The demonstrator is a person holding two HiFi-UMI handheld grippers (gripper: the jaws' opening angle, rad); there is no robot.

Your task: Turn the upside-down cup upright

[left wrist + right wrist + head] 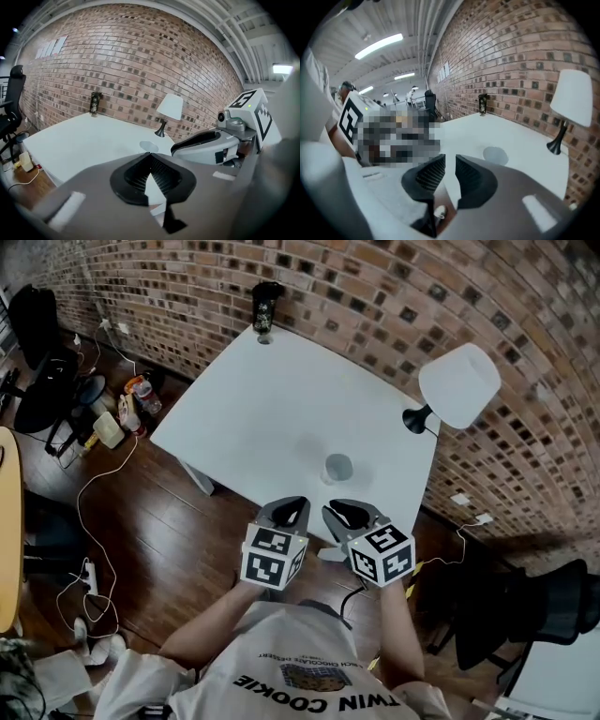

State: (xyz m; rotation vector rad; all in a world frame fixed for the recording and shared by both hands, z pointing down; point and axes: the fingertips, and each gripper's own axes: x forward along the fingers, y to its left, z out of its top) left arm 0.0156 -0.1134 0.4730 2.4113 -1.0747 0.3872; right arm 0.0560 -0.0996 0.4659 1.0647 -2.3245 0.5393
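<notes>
A small pale grey cup [337, 468] stands on the white table [253, 418], near its front edge. Which way up it is I cannot tell. It shows as a pale disc in the left gripper view [148, 146] and in the right gripper view [495, 154]. Both grippers hover side by side over the table's near edge, short of the cup. My left gripper [289, 512] [151, 157] has its pad tips together with nothing in them. My right gripper [347, 514] [449, 161] keeps a narrow gap between its pads, with nothing in it.
A table lamp with a white shade [459, 385] stands at the table's right side, by the brick wall. A dark bottle [264, 307] sits at the far corner. Cables and clutter [122, 413] lie on the wooden floor at left, and a black chair [553, 606] is at right.
</notes>
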